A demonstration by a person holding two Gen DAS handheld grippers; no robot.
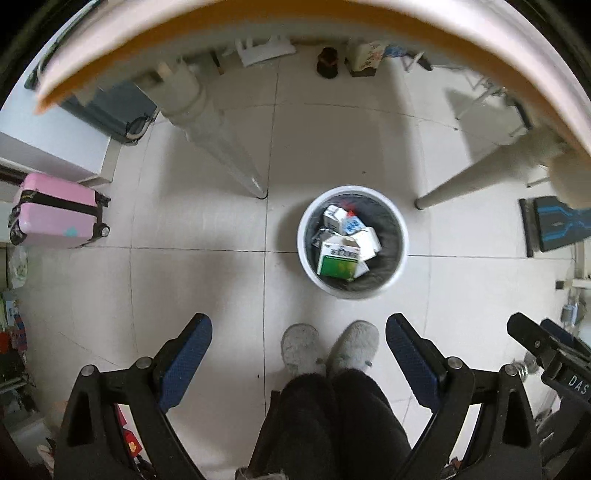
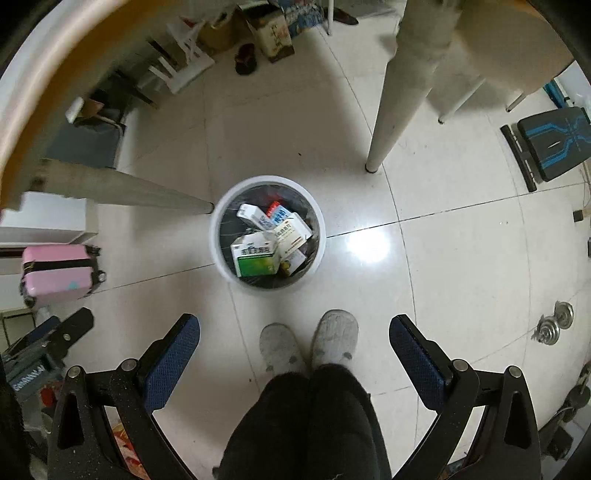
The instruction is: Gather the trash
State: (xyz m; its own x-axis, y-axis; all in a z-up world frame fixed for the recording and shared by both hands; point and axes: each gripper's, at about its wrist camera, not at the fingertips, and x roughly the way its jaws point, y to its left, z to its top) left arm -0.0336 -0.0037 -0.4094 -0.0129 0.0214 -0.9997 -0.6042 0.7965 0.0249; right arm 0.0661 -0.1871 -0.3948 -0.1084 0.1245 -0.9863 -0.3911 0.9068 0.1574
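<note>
My left gripper [image 1: 299,328]: spread wide, nothing between the blue pads; it points straight down at the tiled floor [image 1: 207,280].
My right gripper [image 2: 294,328]: also spread wide and empty, pointing down at the same floor.
Trash bin [image 1: 352,291]: a round white bin with a dark liner, ahead of my left jaws and a little toward the right finger; seen from my right gripper [image 2: 221,258] it sits ahead and slightly toward the left finger.
Trash in the bin: several small cartons piled inside, a green-and-white box [image 1: 338,260] on top nearest me, blue-and-white ones behind it.
My feet: two grey slippers [image 1: 328,347] between the fingertips of each gripper, just short of the bin.
Table: its edge [image 1: 258,26] arcs beyond the bin, with pale legs [image 1: 225,155] standing to either side of it.
Pink suitcase [image 1: 59,210]: far out past my left finger, well apart from the bin.
</note>
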